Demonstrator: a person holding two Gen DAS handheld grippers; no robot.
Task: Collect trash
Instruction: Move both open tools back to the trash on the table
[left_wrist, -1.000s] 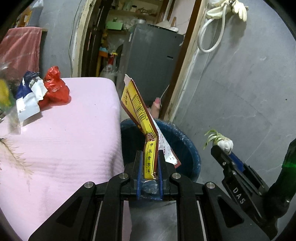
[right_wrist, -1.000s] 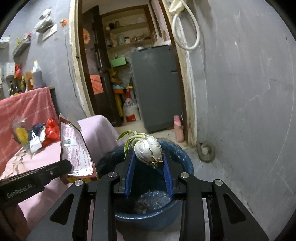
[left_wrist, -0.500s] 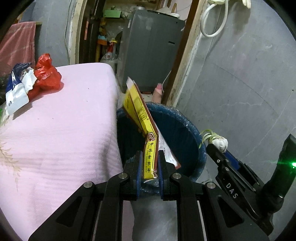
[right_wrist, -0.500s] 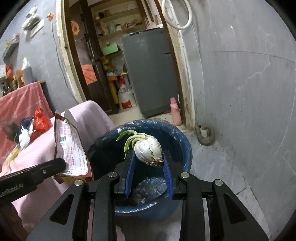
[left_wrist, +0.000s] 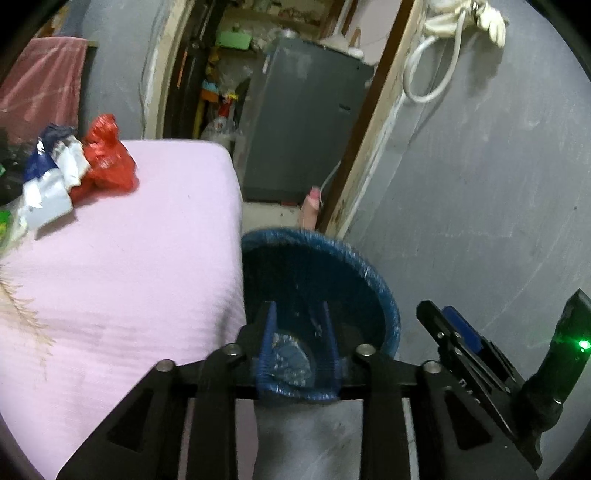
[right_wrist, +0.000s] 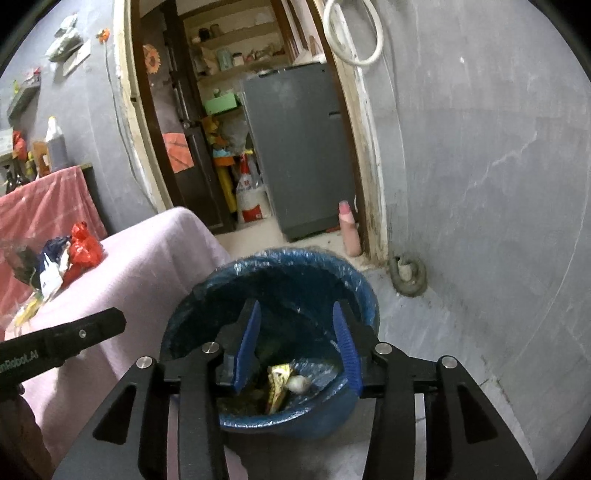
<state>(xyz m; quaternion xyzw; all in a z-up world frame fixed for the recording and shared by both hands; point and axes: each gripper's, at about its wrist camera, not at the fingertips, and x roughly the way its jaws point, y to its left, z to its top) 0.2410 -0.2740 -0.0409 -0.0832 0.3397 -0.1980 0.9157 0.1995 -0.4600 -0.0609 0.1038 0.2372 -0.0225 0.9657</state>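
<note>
A blue bin (left_wrist: 384, 295) (right_wrist: 364, 291) lined with a blue bag stands on the floor beside the table. My left gripper (left_wrist: 297, 321) hangs over the bin, its jaws opening with nothing between them. My right gripper (right_wrist: 297, 323) is also above the bin, jaws opening and empty. At the bin's bottom lie the yellow wrapper (right_wrist: 277, 382) and the white garlic bulb (right_wrist: 298, 383). More trash stays on the table: a red bag (left_wrist: 107, 158) (right_wrist: 83, 249) and a blue-and-white wrapper (left_wrist: 48, 177) (right_wrist: 50, 267).
The table wears a pink cloth (left_wrist: 129, 277) (right_wrist: 155, 266) and its edge touches the bin. A grey wall (left_wrist: 480, 184) rises to the right. Behind the bin is a doorway with a grey fridge (right_wrist: 299, 147) and a pink bottle (right_wrist: 349, 229) on the floor.
Both grippers opened over the bin. The yellow wrapper left the left gripper and the garlic bulb left the right one; both now lie inside the bin.
</note>
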